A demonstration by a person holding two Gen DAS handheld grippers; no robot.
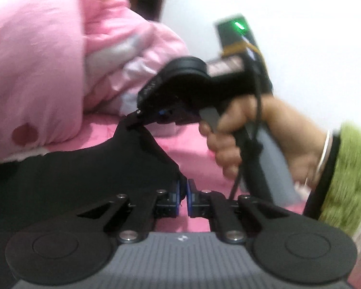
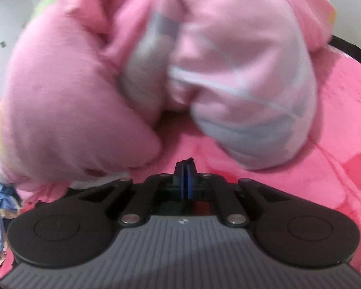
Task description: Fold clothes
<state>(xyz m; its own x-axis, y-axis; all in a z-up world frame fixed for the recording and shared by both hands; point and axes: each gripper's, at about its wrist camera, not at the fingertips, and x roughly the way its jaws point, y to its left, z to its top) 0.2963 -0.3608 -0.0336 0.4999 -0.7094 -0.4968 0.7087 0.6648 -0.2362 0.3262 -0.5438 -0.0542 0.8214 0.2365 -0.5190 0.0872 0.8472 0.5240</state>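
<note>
A black garment [image 1: 84, 175] lies spread over a pink bed sheet [image 1: 195, 154], and both grippers have hold of it along one edge. In the left wrist view the left gripper [image 1: 183, 193] is near the bottom middle, its blue-padded fingers [image 1: 177, 193] drawn almost together with a corner of the black cloth pinched between them; the cloth runs away from there to the left and far side. Further off and a little to the left, the right gripper [image 1: 134, 118] comes in from the right, its black tips clamped on another raised point of the same cloth, so the fabric rises to a small peak there. A person's right hand [image 1: 231, 139] wraps the grey handle of that tool, with a silver bangle [image 1: 325, 151] at the wrist and a fuzzy green sleeve [image 1: 349, 173] behind it; a green light [image 1: 239, 26] glows on the top of the tool. A bulky pink quilt [image 1: 41, 67] with grey and white patches is heaped on the far left of the bed, just beyond the black cloth. In the right wrist view the right gripper [image 2: 185, 168] shows its blue pads pressed tightly together with a thin sliver of black fabric sticking out at the tips, and the pink quilt [image 2: 84, 91] fills the far side above the pink bed sheet [image 2: 288, 168]. Both views are blurred
</note>
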